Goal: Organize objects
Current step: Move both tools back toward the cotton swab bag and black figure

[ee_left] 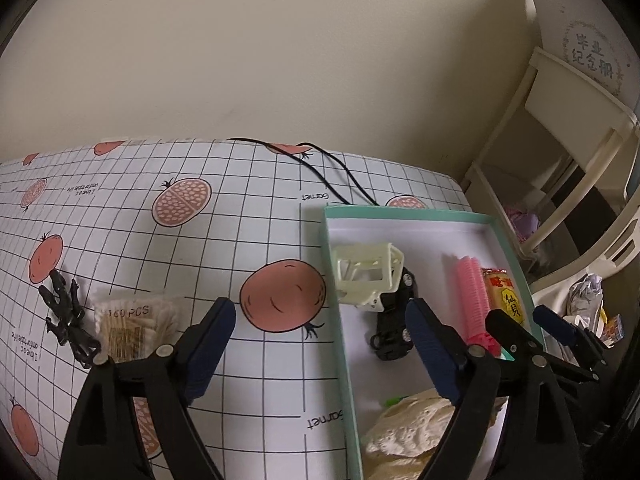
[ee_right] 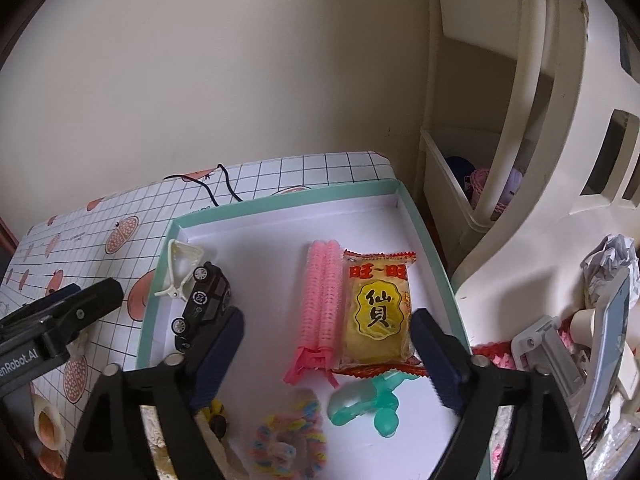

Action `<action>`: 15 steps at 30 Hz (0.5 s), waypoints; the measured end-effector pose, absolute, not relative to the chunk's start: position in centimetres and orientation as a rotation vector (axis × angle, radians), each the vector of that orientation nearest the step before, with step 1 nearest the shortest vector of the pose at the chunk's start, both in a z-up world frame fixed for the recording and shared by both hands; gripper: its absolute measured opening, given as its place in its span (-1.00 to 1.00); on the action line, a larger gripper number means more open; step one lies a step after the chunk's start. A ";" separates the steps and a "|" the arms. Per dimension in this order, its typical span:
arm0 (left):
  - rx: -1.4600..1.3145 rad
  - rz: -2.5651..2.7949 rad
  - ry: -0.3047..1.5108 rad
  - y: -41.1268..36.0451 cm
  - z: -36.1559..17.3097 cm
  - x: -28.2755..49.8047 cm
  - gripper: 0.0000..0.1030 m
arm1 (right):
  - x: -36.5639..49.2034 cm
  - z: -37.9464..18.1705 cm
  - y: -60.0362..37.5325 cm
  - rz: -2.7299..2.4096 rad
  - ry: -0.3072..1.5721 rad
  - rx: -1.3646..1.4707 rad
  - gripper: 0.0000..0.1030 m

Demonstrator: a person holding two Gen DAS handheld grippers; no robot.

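Item: open green-rimmed box (ee_right: 430, 240) at the right end of the desk (ee_left: 208, 248), which is covered in a grid-and-fruit print cloth. Box contents: black toy car (ee_right: 206, 296) lying on its side, touching a cream plastic frame (ee_right: 180, 270) at the left wall; pink hair roller (ee_right: 324, 304) and yellow snack packet (ee_right: 378, 312) side by side in the middle; teal plastic piece (ee_right: 368, 404), pastel hair tie (ee_right: 288, 436) and a cream lace cloth (ee_left: 408, 428) at the near end. Still outside on the cloth: bag of cotton swabs (ee_left: 134, 326) and a black claw clip (ee_left: 66, 316) just beside it, both well apart from the box. Left gripper (ee_left: 320, 344): jaws spread wide, holding nothing, straddling the box's left wall. Right gripper (ee_right: 330, 354): jaws likewise apart and empty, hovering over the roller and packet. Hazards, as judged: the left gripper's inner finger sits close to the toy car and could knock it, or catch the thin cardboard wall and drag the whole box; the swab bag is slack and slippery, liable to slide out of a pinch; clip and bag lie so near one another that reaching for one may shove the other toward the desk edge; the black cable (ee_left: 320, 172) behind the box could snag.
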State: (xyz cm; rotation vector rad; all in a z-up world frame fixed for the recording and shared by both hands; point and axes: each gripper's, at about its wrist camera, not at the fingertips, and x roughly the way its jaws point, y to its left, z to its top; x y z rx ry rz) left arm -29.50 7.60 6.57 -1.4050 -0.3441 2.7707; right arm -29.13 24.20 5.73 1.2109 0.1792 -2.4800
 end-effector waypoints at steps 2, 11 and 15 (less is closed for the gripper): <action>-1.412 2.774 -0.337 7.4 6.5 -29.5 0.76 | -29.1 5.7 24.2 -2.482 0.180 1.210 0.86; -1.424 2.793 -0.322 6.3 6.4 -29.3 1.00 | -29.3 5.4 24.2 -2.483 0.183 1.226 1.00; -1.437 2.798 -0.328 5.6 6.1 -29.2 1.00 | -29.4 5.2 24.1 -2.488 0.190 1.233 1.00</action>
